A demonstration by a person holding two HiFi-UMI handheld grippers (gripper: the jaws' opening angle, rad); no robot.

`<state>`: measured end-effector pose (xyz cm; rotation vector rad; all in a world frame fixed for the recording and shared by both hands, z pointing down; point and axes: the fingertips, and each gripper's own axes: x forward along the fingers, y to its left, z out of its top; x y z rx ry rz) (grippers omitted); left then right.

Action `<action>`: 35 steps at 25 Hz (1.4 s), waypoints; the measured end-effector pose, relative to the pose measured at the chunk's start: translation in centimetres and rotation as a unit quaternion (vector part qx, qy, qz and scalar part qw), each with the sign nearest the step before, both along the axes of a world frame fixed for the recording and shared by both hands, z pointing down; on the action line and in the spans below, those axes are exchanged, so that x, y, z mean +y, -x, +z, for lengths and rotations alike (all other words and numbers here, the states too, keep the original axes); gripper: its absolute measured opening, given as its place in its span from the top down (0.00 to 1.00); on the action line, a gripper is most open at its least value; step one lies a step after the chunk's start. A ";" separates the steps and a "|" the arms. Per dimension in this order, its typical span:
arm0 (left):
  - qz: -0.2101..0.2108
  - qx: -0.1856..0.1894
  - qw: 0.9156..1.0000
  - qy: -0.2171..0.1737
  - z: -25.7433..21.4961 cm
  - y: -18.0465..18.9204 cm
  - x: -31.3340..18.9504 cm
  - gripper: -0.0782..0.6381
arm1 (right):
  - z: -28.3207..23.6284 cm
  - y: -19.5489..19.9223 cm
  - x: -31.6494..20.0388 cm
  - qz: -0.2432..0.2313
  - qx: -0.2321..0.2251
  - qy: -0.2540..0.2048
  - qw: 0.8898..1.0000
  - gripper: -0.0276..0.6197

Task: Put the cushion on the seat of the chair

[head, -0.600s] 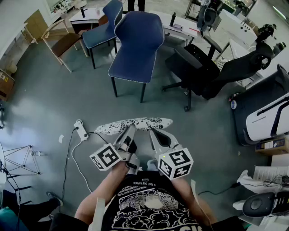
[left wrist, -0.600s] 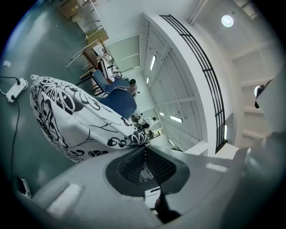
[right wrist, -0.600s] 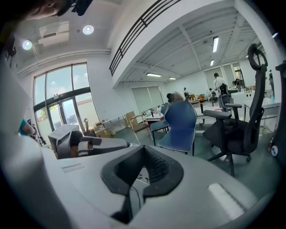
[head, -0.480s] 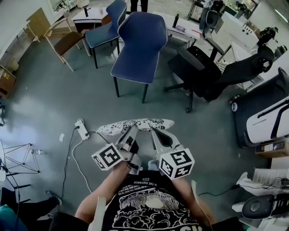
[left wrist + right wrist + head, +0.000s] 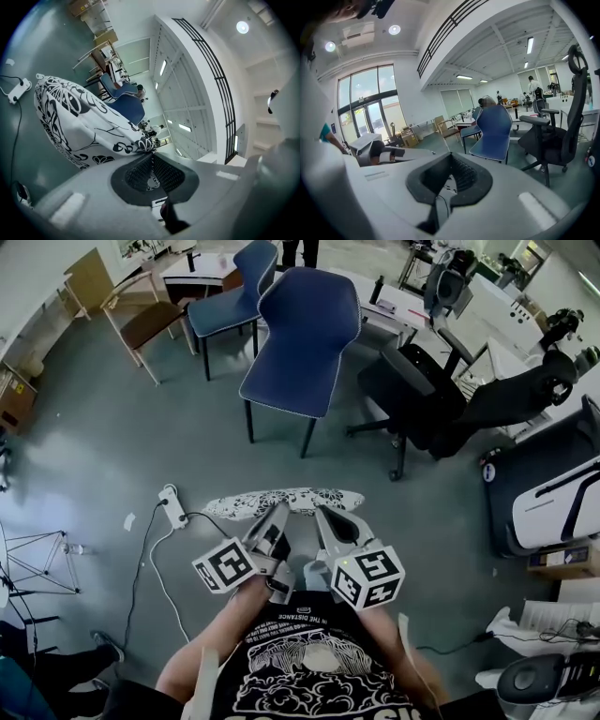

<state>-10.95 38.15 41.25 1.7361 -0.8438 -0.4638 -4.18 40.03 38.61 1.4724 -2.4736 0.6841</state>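
Note:
A white cushion (image 5: 284, 502) with a black pattern hangs flat above the grey floor, just in front of me. My left gripper (image 5: 277, 516) is shut on its near edge, and the cloth (image 5: 79, 119) spreads away from the pinched pads (image 5: 151, 154) in the left gripper view. My right gripper (image 5: 326, 516) holds the same edge further right, with patterned cloth showing between its jaws (image 5: 449, 165). The blue chair (image 5: 306, 334) stands ahead, its seat bare; it also shows in the right gripper view (image 5: 494, 132).
A black office chair (image 5: 439, 390) stands right of the blue chair. A second blue chair (image 5: 232, 292) and a wooden chair (image 5: 141, 322) are behind to the left. A white power strip (image 5: 172, 508) with its cable lies on the floor at left. A large machine (image 5: 553, 498) is at right.
The chairs have slid slightly down and to the right in the head view. Both grippers keep the cushion in the same hold.

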 end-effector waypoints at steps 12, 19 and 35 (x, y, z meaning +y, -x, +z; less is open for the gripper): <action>-0.032 -0.024 0.999 0.014 1.1 0.4 -4.2 0.87 | 1.2 -0.1 -4.6 -0.030 -0.009 0.009 0.999 0.96; -0.048 -0.024 0.998 0.030 2.2 -2.0 -8.5 0.87 | 2.3 -2.7 -9.5 -0.042 -0.021 0.026 0.999 0.96; -0.073 -0.088 0.992 0.044 2.6 -7.9 -16.9 0.87 | 2.4 -8.9 -19.0 -0.074 -0.075 0.026 0.994 0.97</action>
